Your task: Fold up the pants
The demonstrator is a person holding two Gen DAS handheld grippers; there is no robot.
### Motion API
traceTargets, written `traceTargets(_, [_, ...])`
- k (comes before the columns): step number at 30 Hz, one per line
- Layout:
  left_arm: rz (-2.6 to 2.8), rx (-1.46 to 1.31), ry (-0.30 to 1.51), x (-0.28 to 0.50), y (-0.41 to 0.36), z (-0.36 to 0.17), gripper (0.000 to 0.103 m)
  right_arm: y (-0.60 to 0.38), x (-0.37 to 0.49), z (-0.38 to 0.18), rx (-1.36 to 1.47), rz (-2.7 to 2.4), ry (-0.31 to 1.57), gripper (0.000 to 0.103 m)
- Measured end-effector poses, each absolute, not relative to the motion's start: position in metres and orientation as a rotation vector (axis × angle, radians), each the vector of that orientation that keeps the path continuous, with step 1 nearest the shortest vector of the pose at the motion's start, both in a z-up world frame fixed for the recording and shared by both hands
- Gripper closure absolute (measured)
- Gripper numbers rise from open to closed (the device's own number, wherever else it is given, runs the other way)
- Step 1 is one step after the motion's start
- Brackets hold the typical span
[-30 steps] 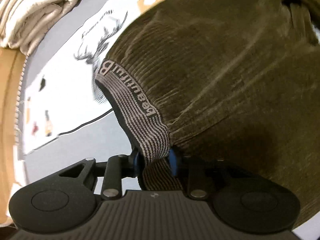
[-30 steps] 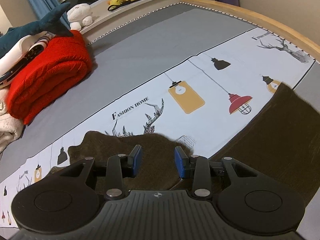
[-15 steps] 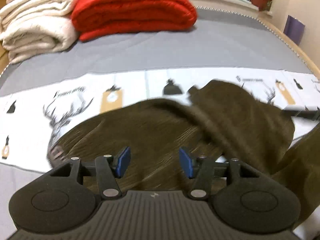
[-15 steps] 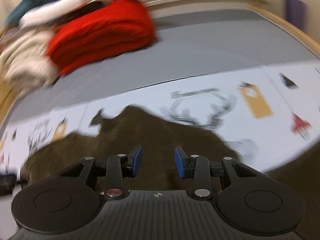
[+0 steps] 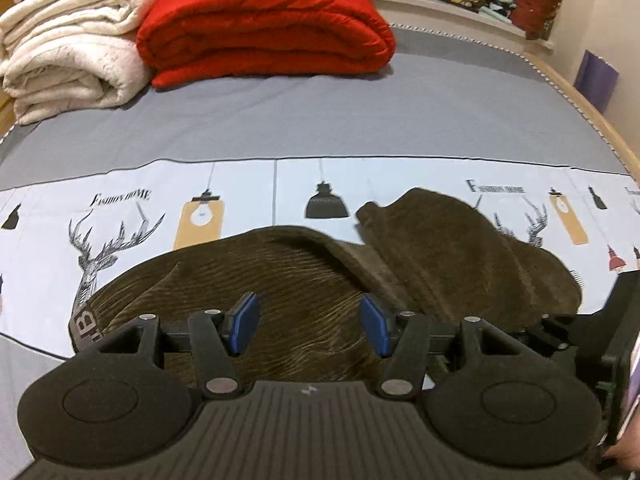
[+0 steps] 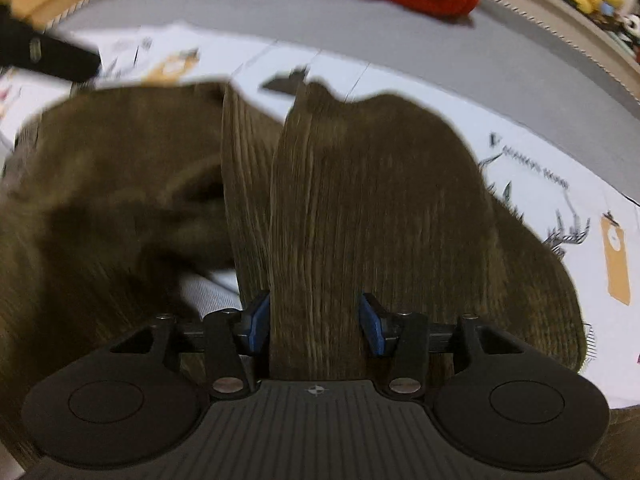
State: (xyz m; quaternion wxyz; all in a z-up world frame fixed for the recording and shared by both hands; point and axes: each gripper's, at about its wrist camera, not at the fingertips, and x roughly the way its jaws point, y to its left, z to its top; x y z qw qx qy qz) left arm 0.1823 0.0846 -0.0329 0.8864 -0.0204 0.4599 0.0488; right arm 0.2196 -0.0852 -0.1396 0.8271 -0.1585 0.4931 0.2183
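Waistband released, pants (image 5: 304, 280) brown corduroy, rumpled

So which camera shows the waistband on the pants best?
The left wrist view: the grey lettered waistband lies sharp at the left end of the pants. The right wrist view is blurred and shows only brown corduroy, with no waistband that I can make out.

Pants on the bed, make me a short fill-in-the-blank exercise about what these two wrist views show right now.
1. The pants are dark ____ corduroy.
2. Beyond them, the folded blanket beside the white one is ____.
3. The bedsheet's printed band shows lamps and a ____ head.
4. A raised fold of pants stands between the fingers of the ____ hand-held gripper.

Missing words: brown; red; deer; right
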Motion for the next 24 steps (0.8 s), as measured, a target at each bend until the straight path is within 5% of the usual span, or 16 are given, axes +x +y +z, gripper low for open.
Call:
traceTargets(5, [0.117, -0.063, 0.956, 0.182, 0.095, -0.032, 0.041, -0.103, 0.225, -0.126, -0.269, 0.479, 1.079, 0.094])
traceTargets(13, [0.117, -0.07, 0.956, 0.182, 0.095, -0.031, 0.041, -0.132, 0.228, -0.091, -0.108, 0.527, 1.066, 0.096])
traceTargets(21, [0.089, -0.053, 0.954, 0.182, 0.088, -0.03, 0.041, -0.205, 0.246, -0.047, 0.345, 0.494, 0.995, 0.096])
traceTargets(24, [0.094, -0.054, 0.957, 0.183, 0.089, -0.032, 0.041, -0.204, 0.239, -0.033, 0.23, 0.549, 0.965, 0.096])
